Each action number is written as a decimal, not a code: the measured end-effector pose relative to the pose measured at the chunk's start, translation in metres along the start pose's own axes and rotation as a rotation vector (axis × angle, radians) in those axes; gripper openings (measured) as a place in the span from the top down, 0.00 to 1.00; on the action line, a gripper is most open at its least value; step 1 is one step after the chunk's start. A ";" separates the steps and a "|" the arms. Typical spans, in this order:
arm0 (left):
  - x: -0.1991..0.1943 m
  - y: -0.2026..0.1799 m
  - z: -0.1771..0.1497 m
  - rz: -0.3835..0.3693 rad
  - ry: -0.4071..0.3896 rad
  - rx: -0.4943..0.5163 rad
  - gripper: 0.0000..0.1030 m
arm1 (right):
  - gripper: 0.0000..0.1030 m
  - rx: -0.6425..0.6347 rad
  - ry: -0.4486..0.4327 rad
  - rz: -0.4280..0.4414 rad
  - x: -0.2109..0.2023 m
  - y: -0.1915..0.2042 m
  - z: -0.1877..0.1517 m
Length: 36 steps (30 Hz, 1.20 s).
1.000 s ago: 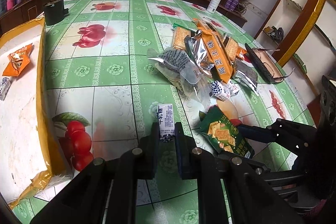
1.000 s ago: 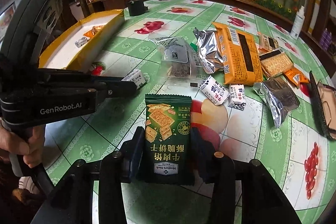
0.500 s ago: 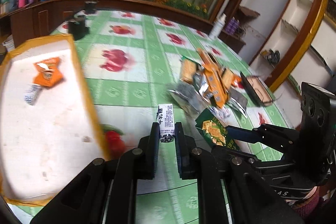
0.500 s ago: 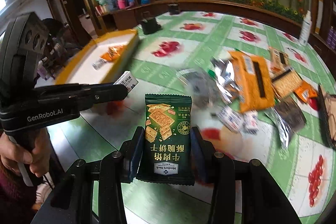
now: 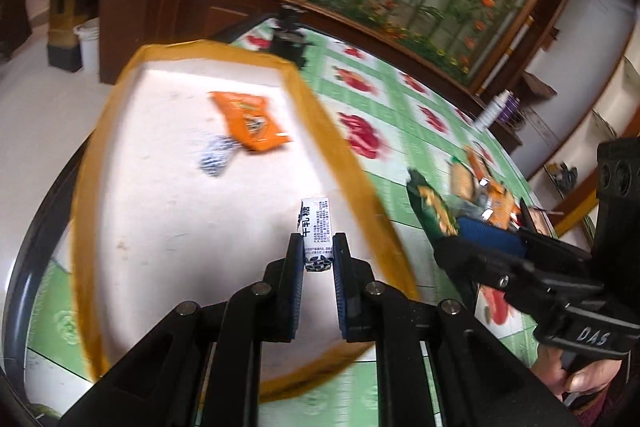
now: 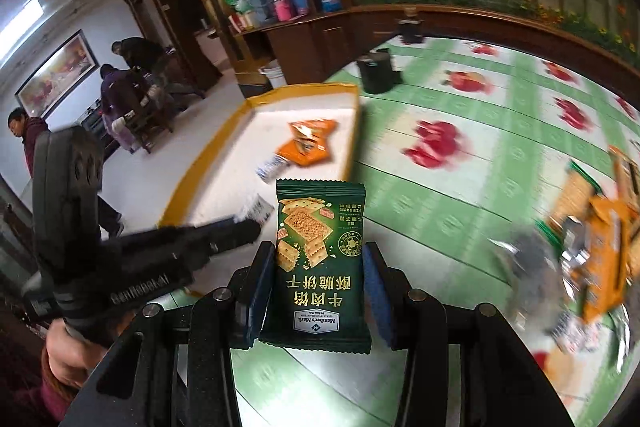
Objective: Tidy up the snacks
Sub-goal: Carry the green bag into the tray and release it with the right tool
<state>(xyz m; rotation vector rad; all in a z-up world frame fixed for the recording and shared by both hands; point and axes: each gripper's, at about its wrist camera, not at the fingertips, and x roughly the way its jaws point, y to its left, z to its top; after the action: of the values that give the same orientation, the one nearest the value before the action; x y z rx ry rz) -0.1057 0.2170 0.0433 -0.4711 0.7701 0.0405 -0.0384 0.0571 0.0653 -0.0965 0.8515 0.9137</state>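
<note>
My left gripper point(image 5: 317, 247) is shut on a small white nougat candy point(image 5: 316, 227) and hangs over the near right part of a white tray with a yellow rim point(image 5: 352, 163). An orange snack packet point(image 5: 250, 121) and a small blue-white candy point(image 5: 216, 155) lie in the tray. My right gripper point(image 6: 318, 267) is shut on a dark green cracker packet point(image 6: 318, 247), held upright above the green tablecloth just right of the tray point(image 6: 348, 143). The left gripper point(image 6: 240, 227) reaches toward the tray in the right wrist view.
A heap of snack packets point(image 6: 596, 239) lies blurred at the right of the table. Two black objects point(image 6: 376, 71) stand beyond the tray. A wooden cabinet with bottles point(image 6: 280, 3) stands behind, and several people point(image 6: 120, 87) are in the room at left.
Both grippers have swung left, away from the snack heap and up to the tray, each still gripping its snack. The left gripper now hangs over the tray's floor.
</note>
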 end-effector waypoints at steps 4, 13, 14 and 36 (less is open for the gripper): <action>0.003 0.014 0.000 0.018 0.000 -0.026 0.87 | 0.53 -0.004 0.019 0.028 0.027 0.017 0.016; 0.012 0.024 -0.006 0.039 0.017 -0.039 0.87 | 0.53 0.045 0.094 0.053 0.084 0.019 0.031; 0.013 0.024 -0.007 0.042 0.019 -0.039 0.87 | 0.53 0.042 0.094 0.048 0.088 0.020 0.032; 0.021 0.020 -0.013 0.089 0.030 -0.012 0.87 | 0.53 -0.044 0.012 -0.008 0.104 0.030 0.025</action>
<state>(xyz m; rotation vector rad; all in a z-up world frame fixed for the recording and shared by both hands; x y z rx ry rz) -0.1031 0.2266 0.0130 -0.4494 0.8204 0.1212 -0.0123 0.1544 0.0191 -0.1431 0.8418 0.9256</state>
